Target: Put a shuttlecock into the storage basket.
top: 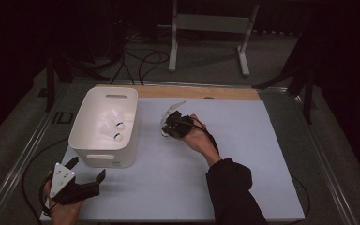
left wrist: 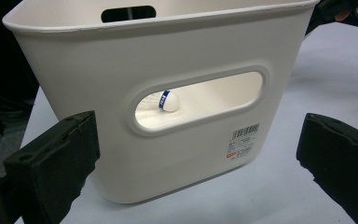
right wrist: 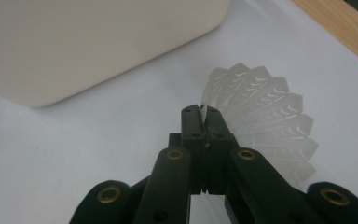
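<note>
A white feathered shuttlecock lies on the pale sheet, and my right gripper is shut on the edge of its feather skirt. In the high view that gripper sits mid-table, just right of the white bin, with a bit of the shuttlecock showing under it. Two more shuttlecocks lie inside the bin. My left gripper rests open near the front left corner, facing the bin's near wall. One blue-banded cork shows through the handle slot between my left gripper's spread jaws.
The pale sheet covers the table, with a wooden strip along its far edge. The bin's corner stands close ahead and left of the right gripper. A white stand and cables lie on the floor beyond.
</note>
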A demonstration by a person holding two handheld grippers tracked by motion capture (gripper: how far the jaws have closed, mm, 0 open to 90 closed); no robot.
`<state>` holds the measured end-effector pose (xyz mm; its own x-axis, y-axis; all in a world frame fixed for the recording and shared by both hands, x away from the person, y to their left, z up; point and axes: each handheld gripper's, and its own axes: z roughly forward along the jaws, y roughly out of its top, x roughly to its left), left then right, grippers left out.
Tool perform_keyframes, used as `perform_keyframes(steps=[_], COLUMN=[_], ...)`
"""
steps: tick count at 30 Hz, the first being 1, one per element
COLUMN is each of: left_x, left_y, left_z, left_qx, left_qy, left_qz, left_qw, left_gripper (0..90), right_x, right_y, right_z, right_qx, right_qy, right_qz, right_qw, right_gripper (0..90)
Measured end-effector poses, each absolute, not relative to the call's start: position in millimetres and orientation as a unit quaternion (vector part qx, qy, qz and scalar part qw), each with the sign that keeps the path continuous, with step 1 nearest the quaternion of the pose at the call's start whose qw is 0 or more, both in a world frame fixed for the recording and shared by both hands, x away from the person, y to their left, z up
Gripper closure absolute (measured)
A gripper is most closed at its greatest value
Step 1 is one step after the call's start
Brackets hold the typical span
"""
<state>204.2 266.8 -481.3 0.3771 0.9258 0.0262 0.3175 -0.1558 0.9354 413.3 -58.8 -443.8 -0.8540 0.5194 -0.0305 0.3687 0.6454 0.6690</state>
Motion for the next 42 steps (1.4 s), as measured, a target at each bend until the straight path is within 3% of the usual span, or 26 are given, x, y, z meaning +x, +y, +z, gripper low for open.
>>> perform_keyframes(steps=[42], left_x=[204.2], left_y=[266.4], left_z=[-481.2], left_qx=[0.686], left_qy=[0.454], left_qz=[0.327], left_qw=[0.465], left_gripper=[0.2], right_x=[401.0], right_y=[-57.8], right_z=[-389.3], right_qx=[0.252], right_qy=[0.875], right_qz=[0.389], right_qw=[0.144], right_gripper=[89.2])
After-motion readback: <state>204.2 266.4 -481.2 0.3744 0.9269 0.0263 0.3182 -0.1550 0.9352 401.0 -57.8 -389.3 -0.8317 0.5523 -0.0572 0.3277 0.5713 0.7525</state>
